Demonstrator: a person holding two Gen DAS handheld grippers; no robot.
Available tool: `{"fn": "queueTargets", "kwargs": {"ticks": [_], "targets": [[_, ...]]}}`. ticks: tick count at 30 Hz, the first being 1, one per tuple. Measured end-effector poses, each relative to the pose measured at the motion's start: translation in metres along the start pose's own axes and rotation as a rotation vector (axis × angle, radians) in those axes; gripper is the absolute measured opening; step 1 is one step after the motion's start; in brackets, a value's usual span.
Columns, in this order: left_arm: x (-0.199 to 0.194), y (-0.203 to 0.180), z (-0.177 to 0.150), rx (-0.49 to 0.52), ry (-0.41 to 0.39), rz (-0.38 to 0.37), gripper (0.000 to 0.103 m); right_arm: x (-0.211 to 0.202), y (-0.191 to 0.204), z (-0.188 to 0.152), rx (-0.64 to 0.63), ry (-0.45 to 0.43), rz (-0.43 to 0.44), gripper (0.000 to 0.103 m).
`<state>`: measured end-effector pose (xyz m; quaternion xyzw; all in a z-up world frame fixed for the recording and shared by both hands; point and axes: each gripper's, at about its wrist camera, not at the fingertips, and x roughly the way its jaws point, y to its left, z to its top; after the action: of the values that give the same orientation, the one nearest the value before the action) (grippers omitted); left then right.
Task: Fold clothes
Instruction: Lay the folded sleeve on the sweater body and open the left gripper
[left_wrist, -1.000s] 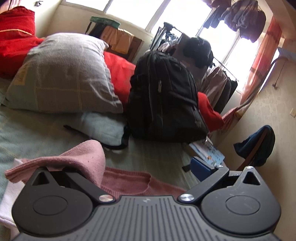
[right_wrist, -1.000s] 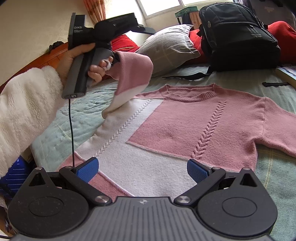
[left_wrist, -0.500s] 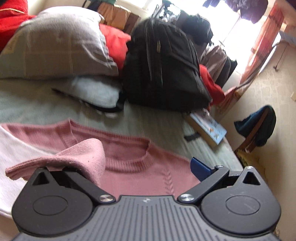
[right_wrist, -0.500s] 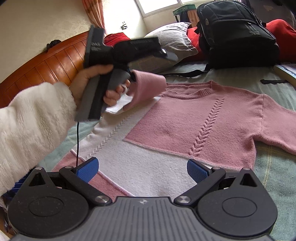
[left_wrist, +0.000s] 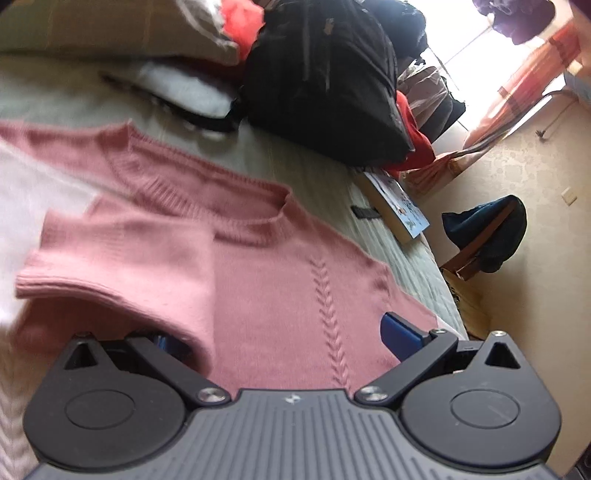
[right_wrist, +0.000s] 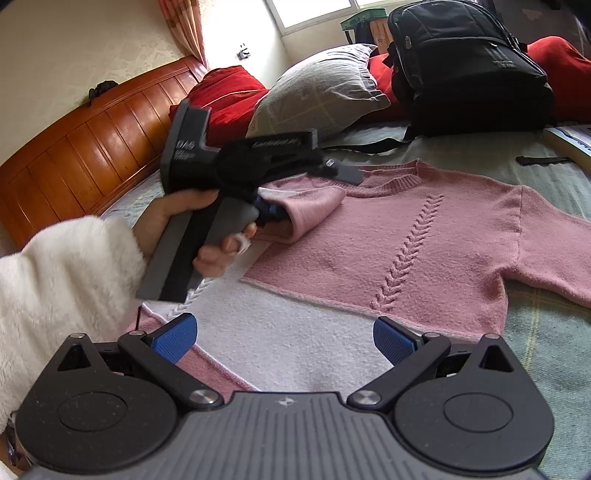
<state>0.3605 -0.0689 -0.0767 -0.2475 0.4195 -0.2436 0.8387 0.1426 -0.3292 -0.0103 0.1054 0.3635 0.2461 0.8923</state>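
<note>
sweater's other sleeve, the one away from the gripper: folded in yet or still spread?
Spread. The sleeve lies flat on the bed, stretched out from the sweater, nothing folded over it.

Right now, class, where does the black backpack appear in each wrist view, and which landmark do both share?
Left wrist view: the black backpack stands top centre, beyond the sweater's collar.
Right wrist view: the black backpack is at top right, beside the grey pillow.
Shared landmark: the braided cable stitch down the pink sweater's front.

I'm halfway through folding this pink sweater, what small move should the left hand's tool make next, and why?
Probably draw the left gripper back off the sleeve cuff: its jaws look open, and the cuff already lies across the sweater chest, draped over one finger.
</note>
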Motion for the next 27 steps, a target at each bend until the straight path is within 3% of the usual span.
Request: {"fn": "queueTargets", "kwargs": {"ticks": [3,7,13,19,27], "targets": [[-0.006,0.010,-0.006,-0.044,-0.002,-0.023,0.101,-0.002,-0.003,0.000,0.011,-0.006,-0.006,0.103],[-0.021,0.024,-0.004,-0.136,-0.081,-0.048,0.101,-0.003,-0.006,-0.001,0.023,-0.013,-0.008,0.103],[-0.024,0.038,0.007,-0.236,-0.152,0.013,0.101,-0.003,-0.004,-0.001,0.020,-0.012,-0.008,0.103],[-0.021,0.013,0.017,-0.136,-0.199,-0.028,0.101,-0.002,-0.002,0.000,0.016,-0.009,-0.012,0.103],[0.000,-0.023,0.015,-0.019,-0.083,-0.146,0.101,-0.004,-0.003,0.000,0.016,-0.013,-0.020,0.103]]}}
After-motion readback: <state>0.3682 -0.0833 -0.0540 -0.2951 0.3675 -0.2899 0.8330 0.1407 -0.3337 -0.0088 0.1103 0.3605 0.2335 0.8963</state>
